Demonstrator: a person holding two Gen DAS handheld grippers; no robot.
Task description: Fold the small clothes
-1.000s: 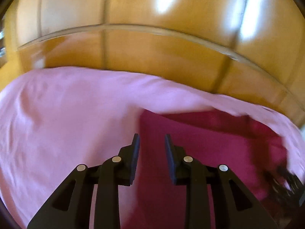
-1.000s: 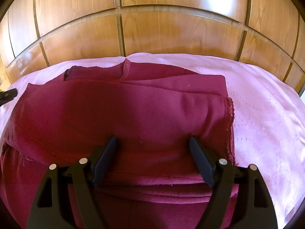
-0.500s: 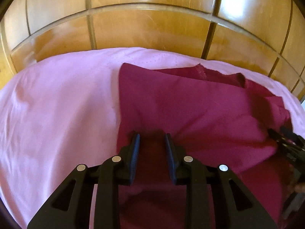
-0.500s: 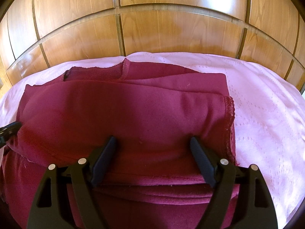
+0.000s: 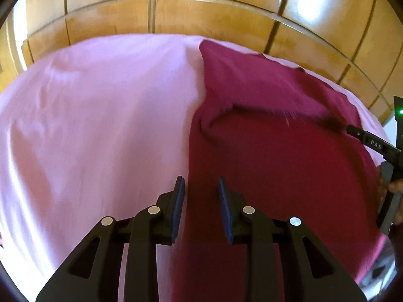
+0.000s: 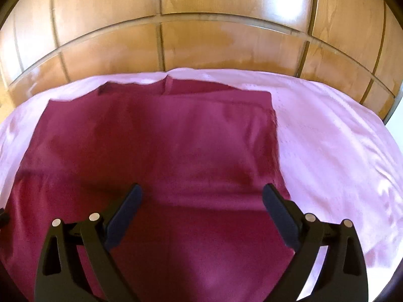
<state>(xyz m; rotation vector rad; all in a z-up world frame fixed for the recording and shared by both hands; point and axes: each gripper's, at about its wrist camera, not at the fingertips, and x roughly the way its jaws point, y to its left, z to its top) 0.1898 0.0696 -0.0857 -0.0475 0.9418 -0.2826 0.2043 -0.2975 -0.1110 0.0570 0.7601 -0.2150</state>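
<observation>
On the pink bedsheet (image 6: 327, 138), a folded maroon cloth garment (image 6: 163, 138) lies beneath both grippers: right gripper (image 6: 202, 201) fingers opening, nothing gripped; left gripper (image 5: 200, 196) fingers narrowly parted, released.

A bed covered by a pink sheet (image 6: 327, 136) carries one dark red folded garment (image 6: 163, 138), lying flat toward nine o'clock; bare sheet stretches toward three o'clock.
</observation>
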